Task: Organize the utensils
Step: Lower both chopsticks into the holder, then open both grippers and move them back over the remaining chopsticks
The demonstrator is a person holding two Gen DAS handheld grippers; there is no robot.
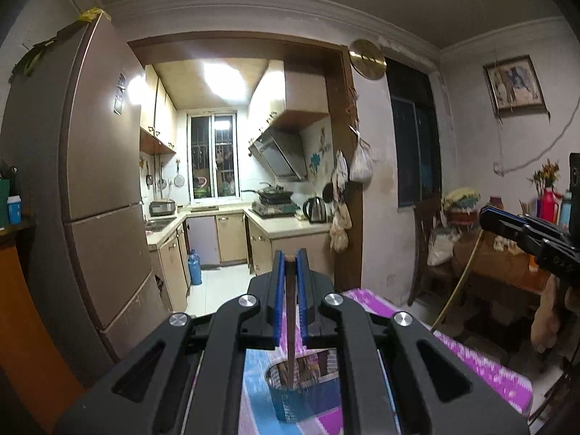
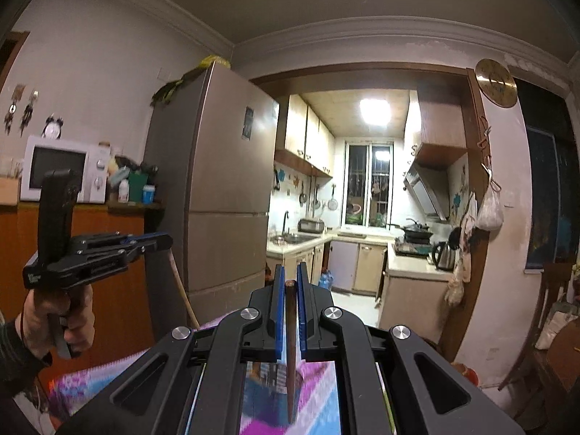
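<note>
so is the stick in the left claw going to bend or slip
Probably stiff: the stick hangs dead straight from the left claw. It is pinched near its top end only, so it may swing or slip. Thin, so likely light.

It was a lived-in home, seen from a dining room that opened through a wide doorway into a small kitchen. A tall fridge (image 1: 105, 181) stood beside the opening, and a microwave (image 2: 59, 168) sat on a sideboard. Inside the kitchen were wall cupboards (image 2: 308, 134), a range hood (image 1: 279, 152), a kettle (image 1: 314, 209) and a sink (image 2: 290, 239). A framed picture (image 1: 514, 85) hung on the wall.
</note>
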